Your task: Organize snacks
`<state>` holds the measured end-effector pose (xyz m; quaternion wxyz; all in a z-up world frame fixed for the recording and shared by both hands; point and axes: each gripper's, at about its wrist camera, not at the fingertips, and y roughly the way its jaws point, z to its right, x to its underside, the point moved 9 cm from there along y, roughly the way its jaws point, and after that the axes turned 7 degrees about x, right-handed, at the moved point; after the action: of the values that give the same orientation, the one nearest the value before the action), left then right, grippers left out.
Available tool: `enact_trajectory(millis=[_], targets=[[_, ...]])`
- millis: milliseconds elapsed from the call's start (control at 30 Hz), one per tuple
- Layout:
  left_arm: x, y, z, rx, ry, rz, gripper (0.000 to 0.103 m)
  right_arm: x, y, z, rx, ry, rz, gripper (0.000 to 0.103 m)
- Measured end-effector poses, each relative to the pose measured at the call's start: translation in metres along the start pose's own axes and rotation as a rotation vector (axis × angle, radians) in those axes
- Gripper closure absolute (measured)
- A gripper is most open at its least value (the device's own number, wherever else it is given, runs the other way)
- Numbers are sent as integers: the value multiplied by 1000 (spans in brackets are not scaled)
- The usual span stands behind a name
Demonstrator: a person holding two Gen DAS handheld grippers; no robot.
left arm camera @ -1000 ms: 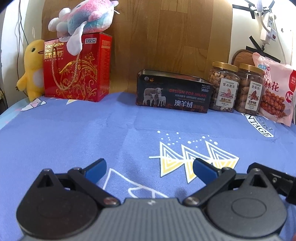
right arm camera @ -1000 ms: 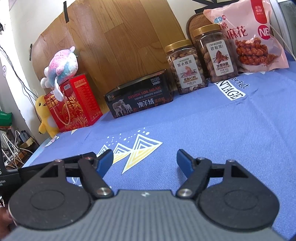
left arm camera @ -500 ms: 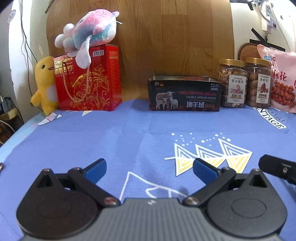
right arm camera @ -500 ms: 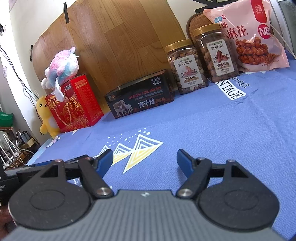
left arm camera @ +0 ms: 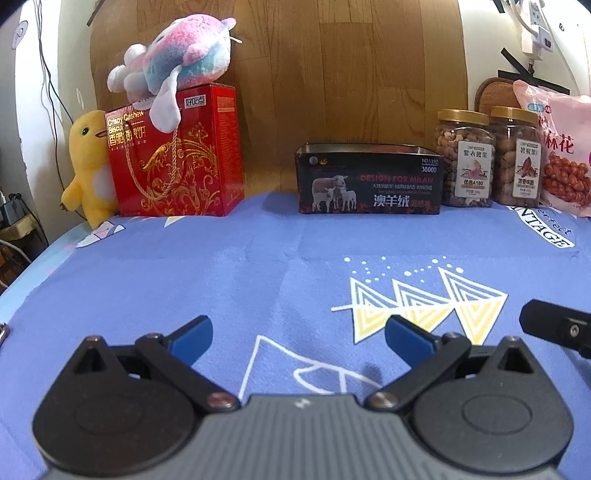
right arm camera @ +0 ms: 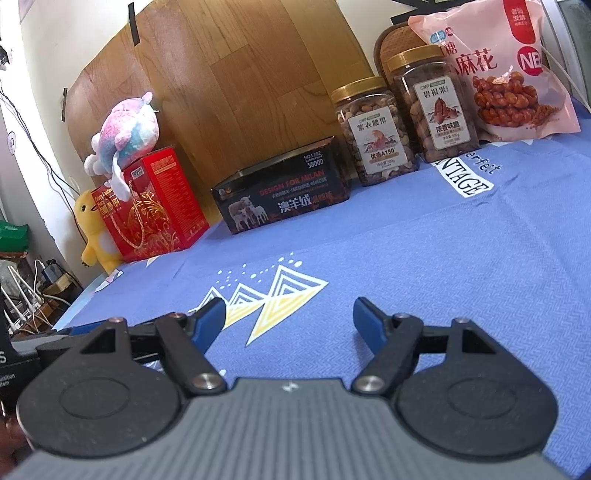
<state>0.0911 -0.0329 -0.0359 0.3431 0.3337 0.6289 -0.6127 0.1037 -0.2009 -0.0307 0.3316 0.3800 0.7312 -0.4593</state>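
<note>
Tabletop (left arm camera: 221, 266): blue cloth is lying bare in front; snacks are lining the wooden back board.
Jars (right arm camera: 373, 133): standing right of the black tin (right arm camera: 284, 188), beside the pink bag (right arm camera: 513, 70).
Left hand-held gripper (left arm camera: 297, 334): I'm holding it spread, gripping nothing.
Right hand-held gripper (right arm camera: 288, 319): I'm holding it spread and empty too.
Doing it well: I'm judging the near jar first, approaching level, closing below its lid.

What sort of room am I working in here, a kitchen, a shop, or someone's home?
Most likely a home room, not a shop: a printed blue cloth covers the surface, plush toys sit by a red biscuit box, and loose cables and a power strip hang on the wall.
</note>
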Motion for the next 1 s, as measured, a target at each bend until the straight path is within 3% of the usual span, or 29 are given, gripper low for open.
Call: enact_trajectory(millis=[1000], targets=[[4, 6, 1, 36, 0, -40, 0, 0, 1, 1, -4, 0, -3, 25]])
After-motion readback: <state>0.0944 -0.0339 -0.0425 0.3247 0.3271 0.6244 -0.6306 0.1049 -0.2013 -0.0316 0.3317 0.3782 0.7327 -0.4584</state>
